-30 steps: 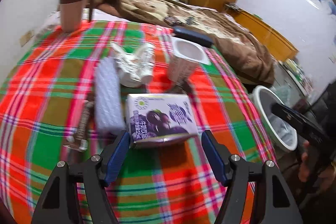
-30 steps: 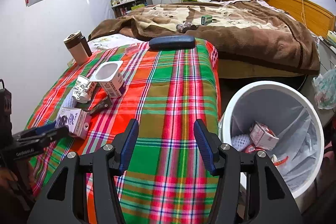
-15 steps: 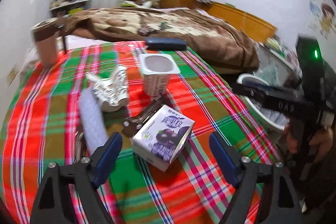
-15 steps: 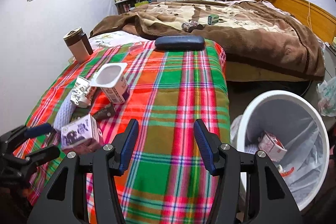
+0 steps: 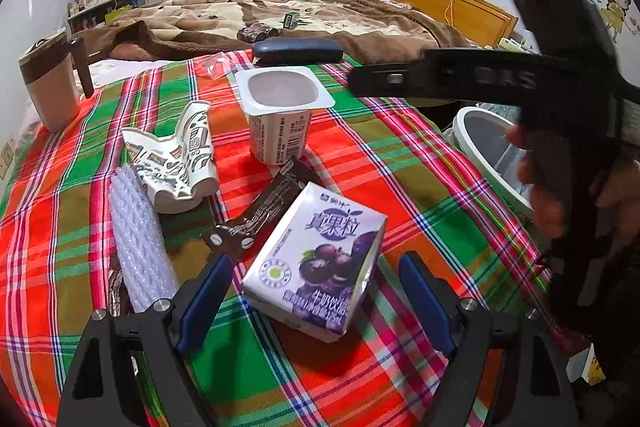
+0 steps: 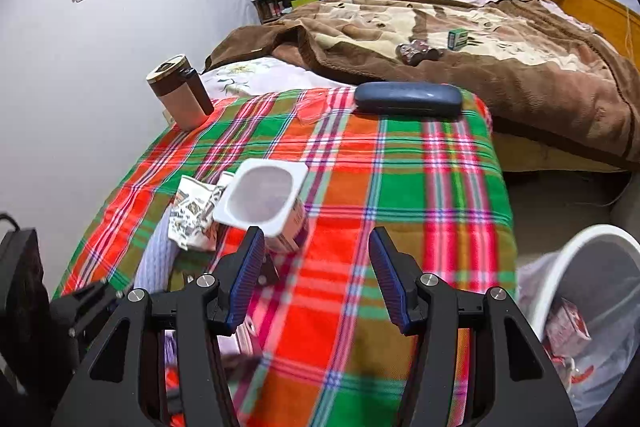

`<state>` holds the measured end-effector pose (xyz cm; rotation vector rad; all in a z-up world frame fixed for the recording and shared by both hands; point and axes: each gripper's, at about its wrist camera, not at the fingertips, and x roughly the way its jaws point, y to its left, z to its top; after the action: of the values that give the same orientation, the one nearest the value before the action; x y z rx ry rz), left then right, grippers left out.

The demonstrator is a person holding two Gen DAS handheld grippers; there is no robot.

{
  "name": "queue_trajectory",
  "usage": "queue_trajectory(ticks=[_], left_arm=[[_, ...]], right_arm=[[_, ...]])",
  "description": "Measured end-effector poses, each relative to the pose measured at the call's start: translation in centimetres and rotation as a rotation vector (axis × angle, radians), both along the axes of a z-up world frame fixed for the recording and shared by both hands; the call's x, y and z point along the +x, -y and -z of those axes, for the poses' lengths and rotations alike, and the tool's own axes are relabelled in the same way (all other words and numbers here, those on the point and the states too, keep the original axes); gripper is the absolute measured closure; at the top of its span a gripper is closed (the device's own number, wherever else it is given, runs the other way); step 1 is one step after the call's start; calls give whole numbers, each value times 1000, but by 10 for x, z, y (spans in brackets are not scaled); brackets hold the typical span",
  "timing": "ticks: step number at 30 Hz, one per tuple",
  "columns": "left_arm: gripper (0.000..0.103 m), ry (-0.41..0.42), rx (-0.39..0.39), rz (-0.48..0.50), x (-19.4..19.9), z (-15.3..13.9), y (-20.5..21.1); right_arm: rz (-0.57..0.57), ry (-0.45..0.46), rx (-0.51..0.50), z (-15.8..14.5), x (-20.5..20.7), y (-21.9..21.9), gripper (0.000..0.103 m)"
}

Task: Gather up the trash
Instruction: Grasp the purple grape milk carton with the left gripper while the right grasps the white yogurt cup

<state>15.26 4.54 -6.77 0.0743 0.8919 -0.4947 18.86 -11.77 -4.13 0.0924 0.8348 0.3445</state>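
Note:
A purple milk carton point(image 5: 320, 263) lies on the plaid cloth between the fingers of my open left gripper point(image 5: 316, 295), not clamped. Beyond it lie a dark wrapper point(image 5: 260, 215), a crushed paper cup point(image 5: 176, 159), a roll of bubble wrap point(image 5: 136, 247) and an empty yogurt cup point(image 5: 282, 115). My right gripper point(image 6: 316, 279) is open and empty, just short of the yogurt cup point(image 6: 266, 203). The white trash bin point(image 6: 592, 311), lined with a bag, stands at the right with trash inside; its rim shows in the left wrist view point(image 5: 480, 143).
A brown lidded mug point(image 5: 50, 79) stands at the far left of the cloth, a dark blue glasses case point(image 6: 408, 99) at its far edge. A bed with a brown blanket point(image 6: 480, 39) lies behind. The right gripper's body point(image 5: 540, 87) hangs over the table's right side.
The left gripper has moved in around the carton. The right gripper has swung left from the bin toward the yogurt cup and now hangs over the table.

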Motion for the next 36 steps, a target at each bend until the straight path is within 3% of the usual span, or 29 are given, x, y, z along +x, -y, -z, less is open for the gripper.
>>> queue_trajectory(ticks=[7, 12, 15, 18, 27, 36], left_arm=[[18, -23, -24, 17, 11, 7, 4], [33, -22, -33, 3, 13, 10, 3], [33, -26, -42, -3, 15, 12, 2], [36, -24, -56, -7, 15, 12, -1], [37, -35, -97, -15, 12, 12, -4], [37, -29, -91, -14, 10, 12, -4]], right_arm=[[-34, -36, -6, 4, 20, -18, 47], [-9, -58, -4, 10, 31, -21, 47], [-6, -56, 0, 11, 34, -21, 47], [-8, -64, -3, 13, 36, -23, 67], [-6, -77, -19, 19, 36, -23, 94], [9, -46, -25, 13, 30, -20, 96]])
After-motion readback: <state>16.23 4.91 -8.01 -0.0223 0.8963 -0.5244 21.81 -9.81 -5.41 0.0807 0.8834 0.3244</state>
